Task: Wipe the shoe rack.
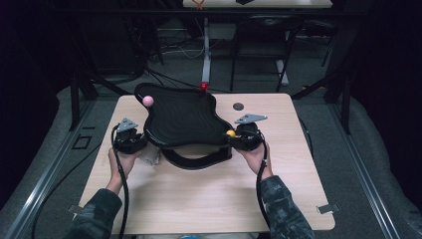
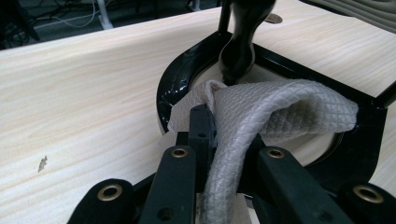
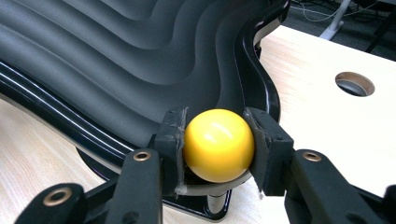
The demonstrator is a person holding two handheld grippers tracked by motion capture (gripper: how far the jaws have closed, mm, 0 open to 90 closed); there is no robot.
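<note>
Where cables trail, pale wooden table [image 1: 209,199]

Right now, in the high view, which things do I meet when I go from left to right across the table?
Left gripper → pink ball → red ball → yellow ball → right gripper → hole in the table.

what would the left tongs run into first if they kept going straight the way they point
Probably the glossy black base frame just ahead, under the raised black tray. The left tongs are shut on a white quilted cloth, whose folded front would likely touch first. Depth is hard to judge.
</note>
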